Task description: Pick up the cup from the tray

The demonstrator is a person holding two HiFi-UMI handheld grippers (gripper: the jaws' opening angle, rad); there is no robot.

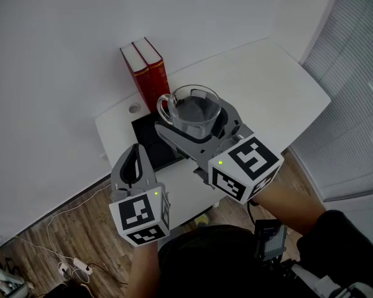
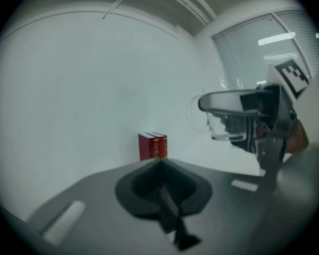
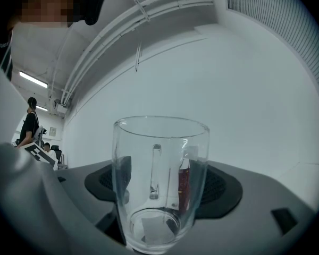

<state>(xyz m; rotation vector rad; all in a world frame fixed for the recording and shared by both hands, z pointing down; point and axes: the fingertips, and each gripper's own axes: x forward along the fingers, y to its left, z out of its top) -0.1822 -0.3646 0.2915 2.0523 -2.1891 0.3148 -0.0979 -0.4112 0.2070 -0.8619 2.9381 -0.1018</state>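
Note:
A clear glass cup (image 1: 194, 106) with a handle hangs in the air above the black tray (image 1: 148, 143), which lies on the white table (image 1: 264, 82). My right gripper (image 1: 196, 121) is shut on the cup, one jaw on each side of its body. In the right gripper view the cup (image 3: 159, 179) stands upright between the jaws of the right gripper (image 3: 162, 198), handle on the far side. My left gripper (image 1: 134, 164) is held low at the left near the table's front edge, shut and holding nothing. The left gripper view shows the left gripper (image 2: 162, 189) and, up at the right, the cup (image 2: 223, 125).
Two red books (image 1: 146, 70) stand upright at the back of the table, against the white wall, just behind the tray. Window blinds (image 1: 354, 92) are on the right. Wooden floor with cables (image 1: 56, 253) lies below left. A person (image 3: 29, 127) stands far off.

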